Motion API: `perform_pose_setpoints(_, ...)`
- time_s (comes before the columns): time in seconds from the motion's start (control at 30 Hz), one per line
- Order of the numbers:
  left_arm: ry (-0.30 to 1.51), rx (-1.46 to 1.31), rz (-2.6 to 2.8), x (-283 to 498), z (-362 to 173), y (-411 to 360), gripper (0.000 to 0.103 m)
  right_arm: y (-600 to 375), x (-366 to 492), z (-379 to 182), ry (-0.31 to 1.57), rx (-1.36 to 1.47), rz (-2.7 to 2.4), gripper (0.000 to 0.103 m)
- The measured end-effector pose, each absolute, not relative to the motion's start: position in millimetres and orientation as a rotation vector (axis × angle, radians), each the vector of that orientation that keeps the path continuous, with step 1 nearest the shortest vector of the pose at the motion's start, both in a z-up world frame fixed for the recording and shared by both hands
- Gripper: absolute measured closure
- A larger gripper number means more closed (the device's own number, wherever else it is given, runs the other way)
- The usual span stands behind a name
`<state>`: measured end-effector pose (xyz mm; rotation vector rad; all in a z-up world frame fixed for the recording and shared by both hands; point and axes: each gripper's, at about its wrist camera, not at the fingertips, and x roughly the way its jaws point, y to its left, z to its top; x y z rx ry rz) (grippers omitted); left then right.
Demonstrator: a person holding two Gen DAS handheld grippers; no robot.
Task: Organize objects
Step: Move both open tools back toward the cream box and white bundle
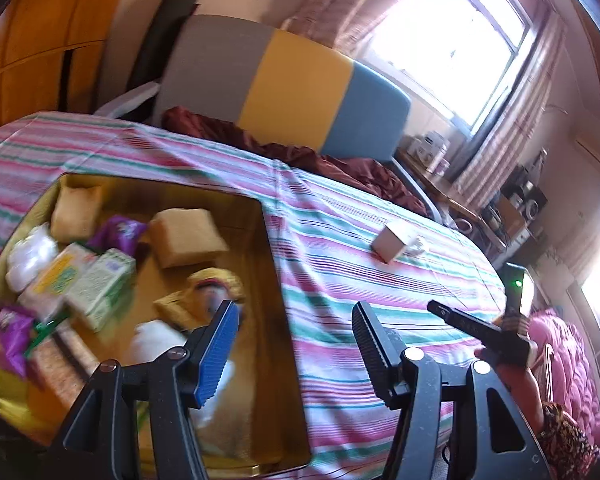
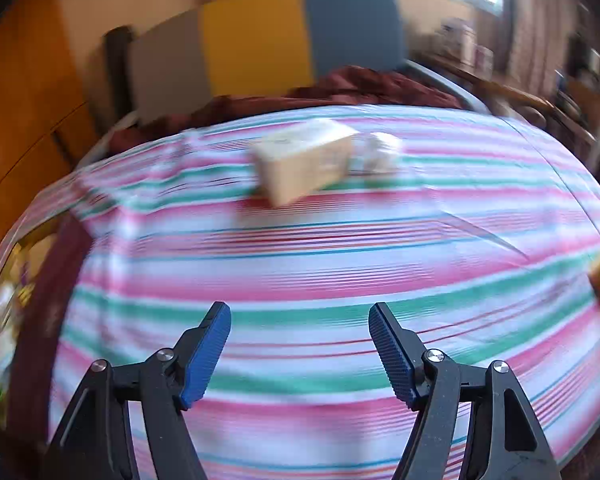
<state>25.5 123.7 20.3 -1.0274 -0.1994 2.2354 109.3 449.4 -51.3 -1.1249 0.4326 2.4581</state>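
Packets and boxes fill the gold tray [image 1: 284, 320] at the left of the bed: tan cushions of wrapped goods, purple sachets, green-and-white cartons and white pouches, lying loosely together and blurred, so I cannot read any of them. That crowding suggests the tray is where the sorted things are being gathered. The left gripper [image 1: 296, 344] hangs over the tray's right wall, its fingers [image 1: 216, 352] apart and nothing between them; the blue pad sits over the tray's contents, the black one over the striped sheet [image 1: 380, 272]. I judge it free for a next pick.

Further right, out on the bare sheet and well apart from the tray, a small pale box [image 1: 390, 242] lies tipped on an edge with a crumpled white packet [image 1: 416, 245] just beside it, touching or nearly so. These look like what is left to collect. The right gripper [image 2: 300, 340] points across the sheet toward them, fingers apart and empty, the box far ahead of the tips. A tan thing at the right edge of its view is too cut off to name.

The surface is a bed under a pink, green and white striped sheet, soft and creased. Beyond it stand a grey, yellow and blue headboard [image 1: 300, 80], rumpled maroon bedding [image 1: 320, 160], then a bright curtained window [image 1: 452, 40] and a cluttered side table.
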Motion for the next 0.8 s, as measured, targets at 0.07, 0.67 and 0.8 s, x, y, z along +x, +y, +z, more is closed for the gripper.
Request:
perform_pose_setpoints(0.07, -0.162, -1.025, 2.211, 29.2, 21.1, 139.7, 0.043, 467.2, 111.6, -53.2, 0.443, -1.097, 2.418, 0.028)
perform_pose_setpoints(0.67, 0.028, -1.046, 2.037, 58.9, 0.2, 215.2, 0.043, 585.6, 29.7, -41.7, 0.561, -0.923, 2.323, 0.029)
perform_pose_setpoints(0.8, 0.032, -1.071, 2.051, 54.6, -4.3, 216.3, 0.043, 606.8, -0.4, -48.3, 0.630, -0.945, 2.304, 0.033)
